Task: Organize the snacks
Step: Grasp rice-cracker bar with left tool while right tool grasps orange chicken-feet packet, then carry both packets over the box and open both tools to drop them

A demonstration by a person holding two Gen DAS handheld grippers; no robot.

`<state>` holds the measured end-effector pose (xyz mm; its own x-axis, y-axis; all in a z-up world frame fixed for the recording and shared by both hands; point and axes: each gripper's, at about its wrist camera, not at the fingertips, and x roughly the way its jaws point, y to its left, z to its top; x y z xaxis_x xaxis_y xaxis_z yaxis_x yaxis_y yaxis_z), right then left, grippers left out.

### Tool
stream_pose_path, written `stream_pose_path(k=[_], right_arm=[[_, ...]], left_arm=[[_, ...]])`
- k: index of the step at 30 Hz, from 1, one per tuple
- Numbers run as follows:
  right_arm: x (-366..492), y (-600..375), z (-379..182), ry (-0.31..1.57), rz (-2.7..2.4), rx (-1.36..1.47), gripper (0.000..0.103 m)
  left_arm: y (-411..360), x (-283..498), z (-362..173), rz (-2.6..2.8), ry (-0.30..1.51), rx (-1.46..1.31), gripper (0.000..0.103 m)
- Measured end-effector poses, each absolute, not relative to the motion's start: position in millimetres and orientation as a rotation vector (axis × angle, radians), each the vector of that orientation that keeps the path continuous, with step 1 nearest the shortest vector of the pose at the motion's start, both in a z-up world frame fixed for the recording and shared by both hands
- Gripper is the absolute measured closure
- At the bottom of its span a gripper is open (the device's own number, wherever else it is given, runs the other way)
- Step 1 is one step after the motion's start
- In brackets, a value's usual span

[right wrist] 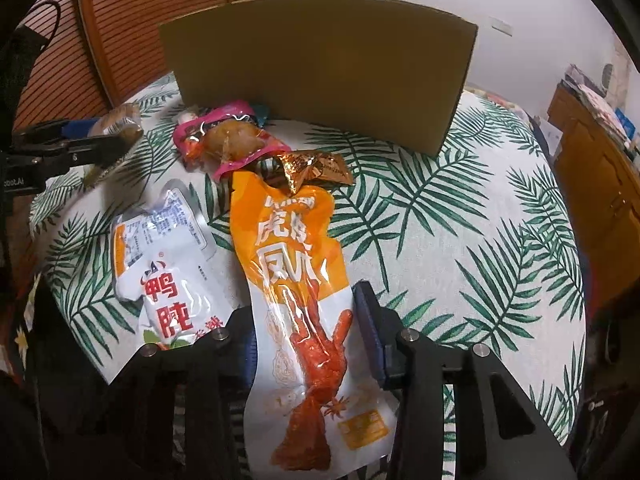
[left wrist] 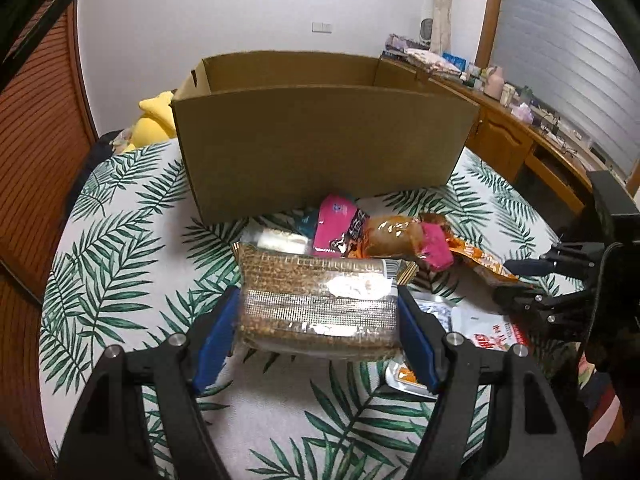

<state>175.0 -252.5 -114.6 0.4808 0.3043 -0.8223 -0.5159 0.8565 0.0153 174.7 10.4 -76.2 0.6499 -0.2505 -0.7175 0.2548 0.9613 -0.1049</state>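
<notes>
Left wrist view shows the left claw (left wrist: pixel 318 314) clamped on a clear-wrapped block of brown crispy snack bars (left wrist: pixel 318 300), its blue pads pressed to both ends and the pack apparently lifted off the leaf-print tabletop (left wrist: pixel 120 240), just in front of the open cardboard box (left wrist: pixel 320 140). Right wrist view has the right claw (right wrist: pixel 304 320) straddling a long orange-and-white chicken-feet packet (right wrist: pixel 296 280); I judge it gripped, with the blue pads at the packet's edges. Beside it lie a white duck-neck pouch (right wrist: pixel 168 264), a pink-wrapped snack (right wrist: pixel 224 136) and a crumpled orange wrapper (right wrist: pixel 316 168), all near the box's front wall. The step in hand looks like carrying picked snacks to the box. Next, each claw must rise above the box rim, move over the opening, and let go inside.
</notes>
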Motion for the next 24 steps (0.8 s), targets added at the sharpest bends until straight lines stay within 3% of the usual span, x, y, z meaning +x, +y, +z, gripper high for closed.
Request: stream_pose_path(k=[14, 24], right_arm=[[154, -283, -81, 0.840, 0.519, -0.138, 0.063], [174, -305, -27, 0.703, 0.515, -0.125, 0.063]], left_arm=[[1, 168, -50, -0.255, 0.737, -0.005, 0.029], [-10, 193, -6, -0.236, 0.644, -0.013, 0.029]])
